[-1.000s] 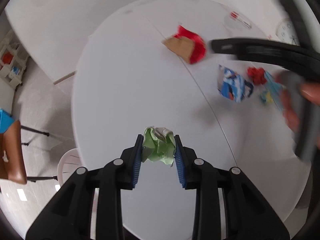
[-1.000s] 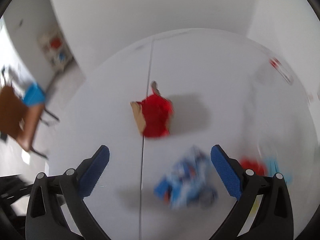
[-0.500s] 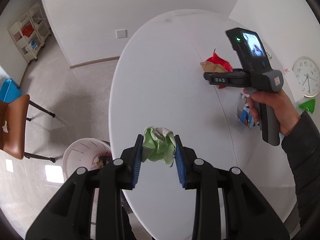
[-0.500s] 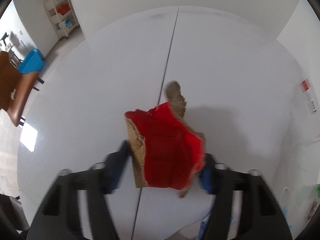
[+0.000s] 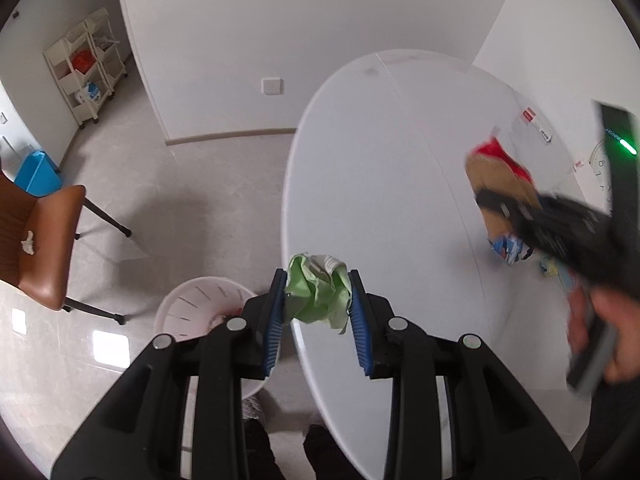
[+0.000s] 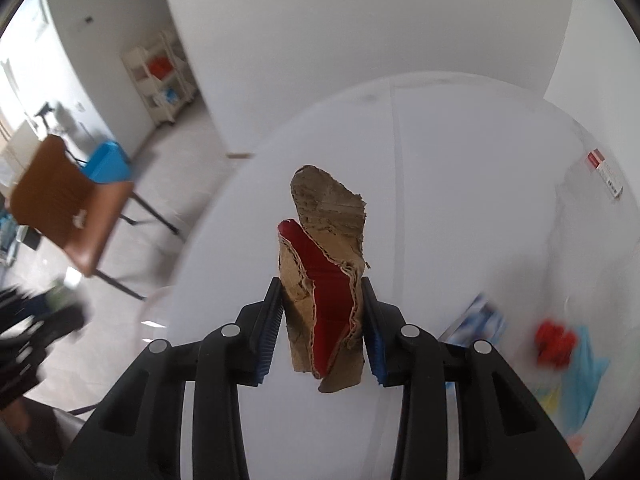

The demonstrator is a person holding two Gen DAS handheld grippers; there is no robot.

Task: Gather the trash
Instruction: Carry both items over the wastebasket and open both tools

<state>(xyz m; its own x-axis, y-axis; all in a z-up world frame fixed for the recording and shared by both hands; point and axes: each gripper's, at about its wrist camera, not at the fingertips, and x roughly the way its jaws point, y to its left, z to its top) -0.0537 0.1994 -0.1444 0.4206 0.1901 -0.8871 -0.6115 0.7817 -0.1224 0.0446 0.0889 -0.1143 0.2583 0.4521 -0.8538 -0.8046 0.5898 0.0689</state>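
Crumpled green paper wad (image 5: pixel 318 294), clamped between the blue pads of the left gripper (image 5: pixel 317 312), held in the air over the near left edge of the white oval table (image 5: pixel 380 184), at 6 o'clock in the left wrist view. Torn cardboard piece, brown with a red face (image 6: pixel 326 280), clamped between the fingers of the right gripper (image 6: pixel 322 332), which have just been closing onto it; held upright and clear of the table, centre of the right wrist view; the same piece shows blurred at 3 o'clock in the left wrist view, with the person's right hand (image 5: pixel 608 332) on the gripper handle at 4 o'clock. White slatted waste basket (image 5: pixel 192 312) on the floor at 7 o'clock in the left wrist view, just left of the table's edge and partly hidden by the left gripper; some scraps inside, too small to tell. Still lying on the table: a blue-and-white wrapper (image 6: pixel 478 320), a red crumpled scrap (image 6: pixel 554 344) and light blue and yellow bits (image 6: pixel 588 372), all at 4 o'clock in the right wrist view, blurred. Brown chair (image 5: pixel 36 240) at 9 o'clock on the grey tiled floor, blue bin (image 5: pixel 38 174) behind it, cream shelf cart (image 5: pixel 86 64) at 10 o'clock against the wall.
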